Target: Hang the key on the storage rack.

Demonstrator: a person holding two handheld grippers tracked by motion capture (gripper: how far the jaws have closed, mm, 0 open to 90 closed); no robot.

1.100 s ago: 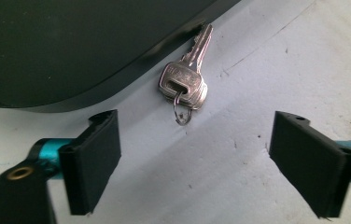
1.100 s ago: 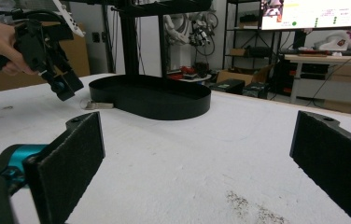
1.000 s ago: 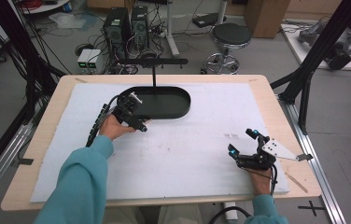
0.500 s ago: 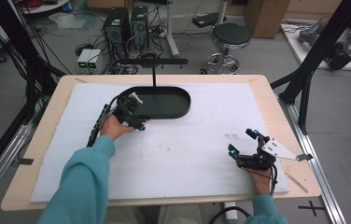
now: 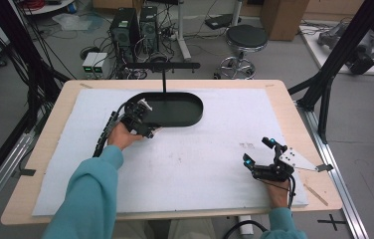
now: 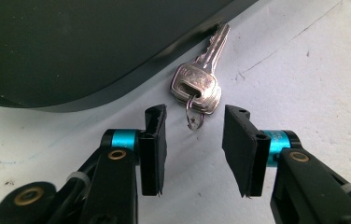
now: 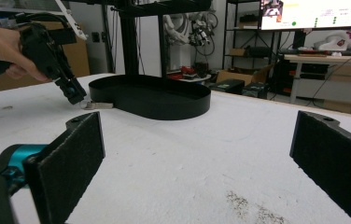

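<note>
The key lies flat on the white mat, just beside the black tray, at twelve o'clock from the left gripper; its long axis runs toward one o'clock; the jaws have just been closing, half open, the key ring between them, untouched; the right gripper gapes empty, well apart.

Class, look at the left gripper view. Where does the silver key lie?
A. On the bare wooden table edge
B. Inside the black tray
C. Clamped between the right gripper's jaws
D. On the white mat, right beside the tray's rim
D: the key lies flat on the white mat against the black tray, just ahead of the left gripper.
</note>
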